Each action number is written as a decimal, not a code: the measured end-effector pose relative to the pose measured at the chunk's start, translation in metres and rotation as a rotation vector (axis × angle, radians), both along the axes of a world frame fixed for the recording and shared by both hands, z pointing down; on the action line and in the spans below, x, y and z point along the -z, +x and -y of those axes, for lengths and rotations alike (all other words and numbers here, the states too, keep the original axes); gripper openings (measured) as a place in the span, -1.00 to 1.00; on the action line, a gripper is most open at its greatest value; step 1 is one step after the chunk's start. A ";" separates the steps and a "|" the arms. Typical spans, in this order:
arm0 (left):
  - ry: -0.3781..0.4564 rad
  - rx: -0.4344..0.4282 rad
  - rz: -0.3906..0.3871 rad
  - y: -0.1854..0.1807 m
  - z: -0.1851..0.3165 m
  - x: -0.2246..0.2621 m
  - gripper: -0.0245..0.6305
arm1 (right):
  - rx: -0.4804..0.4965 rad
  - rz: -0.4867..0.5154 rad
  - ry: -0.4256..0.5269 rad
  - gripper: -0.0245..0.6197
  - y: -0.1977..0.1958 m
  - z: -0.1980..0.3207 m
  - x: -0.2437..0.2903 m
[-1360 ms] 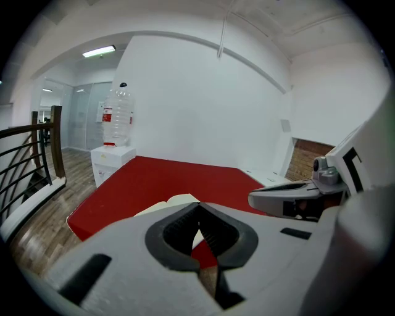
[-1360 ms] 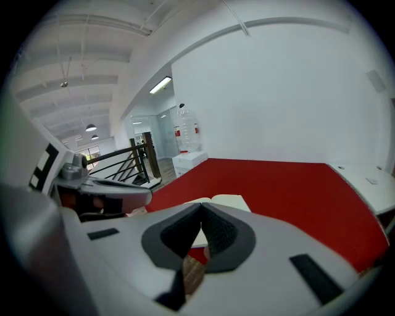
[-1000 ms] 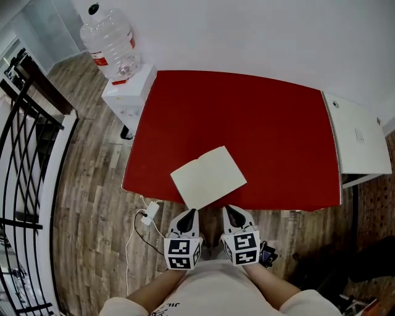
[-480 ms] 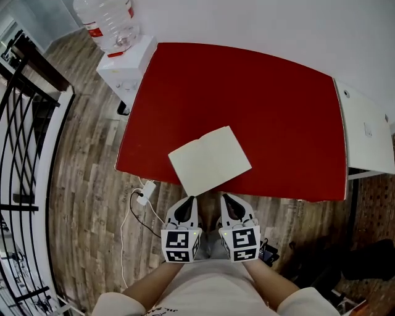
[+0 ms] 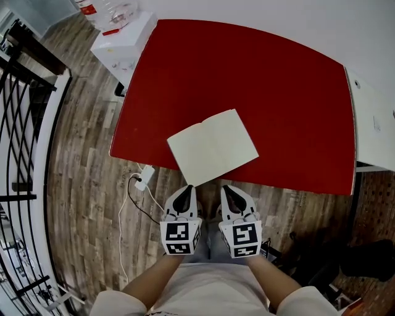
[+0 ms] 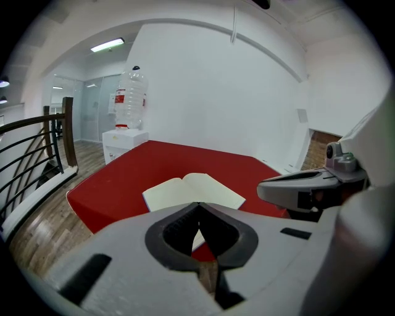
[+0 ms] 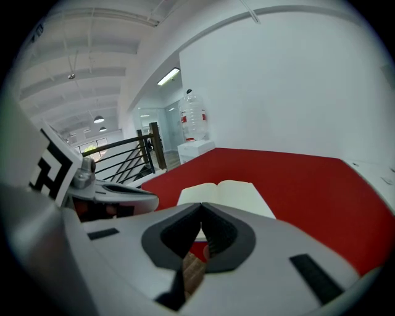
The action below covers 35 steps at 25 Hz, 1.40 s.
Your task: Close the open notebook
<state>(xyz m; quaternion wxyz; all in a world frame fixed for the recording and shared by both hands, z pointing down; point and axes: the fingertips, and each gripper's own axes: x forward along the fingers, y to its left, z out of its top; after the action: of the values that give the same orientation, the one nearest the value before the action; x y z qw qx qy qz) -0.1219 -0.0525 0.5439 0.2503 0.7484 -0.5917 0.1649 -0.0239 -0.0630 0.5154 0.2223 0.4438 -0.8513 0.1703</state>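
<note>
- Notebook [image 5: 213,147]: lies open with blank cream pages up, at the lower centre of the head view. It sits on the near part of the red table [image 5: 278,86], turned at an angle, and its lowest corner overhangs the table's near edge.
- Left gripper [image 5: 187,189]: lower centre of the frame, off the table and over the floor. Its claw is pressed together with nothing between the tips. The tips point up-frame at the notebook's overhanging corner. In the left gripper view the notebook [image 6: 192,191] lies ahead of the closed tips, apart from them.
- Right gripper [image 5: 226,188]: just beside the left one and parallel to it. Its claw is likewise pressed together and empty. In the right gripper view the notebook [image 7: 225,194] lies beyond the tips.
- Marker cubes: one on the rear of each gripper, close to the person's forearms at the bottom of the frame.
- Red table: otherwise bare, and nothing stands between the grippers and the notebook.
- Water bottle [image 5: 111,7]: upper left, cut off by the frame edge, on top of a white dispenser [image 5: 123,43] next to the table's far left corner.
- Black railing [image 5: 24,123]: runs down the left edge.
- White power adapter [image 5: 146,178]: on the wooden floor [image 5: 80,185] just below the table's near left corner, with a cable trailing down.
- White side table [image 5: 375,117]: right edge, next to the red table.
</note>
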 end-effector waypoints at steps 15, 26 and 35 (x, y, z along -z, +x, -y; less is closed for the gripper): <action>-0.055 0.005 0.038 -0.020 0.004 -0.068 -0.80 | 0.025 -0.023 -0.027 -0.90 -0.009 -0.002 -0.036; -0.231 0.124 -0.412 -0.019 -0.004 -0.120 -0.39 | 0.055 -0.032 -0.052 -0.90 -0.018 -0.018 -0.052; -0.296 0.191 -0.600 -0.021 -0.002 -0.135 -0.60 | 0.056 -0.031 -0.064 -0.90 -0.021 -0.017 -0.059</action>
<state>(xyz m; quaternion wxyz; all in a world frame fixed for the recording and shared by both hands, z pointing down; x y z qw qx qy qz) -0.1427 -0.0502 0.6790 0.5335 0.6601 -0.5288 -0.0027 -0.0449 -0.0458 0.5743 0.2541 0.4152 -0.8538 0.1845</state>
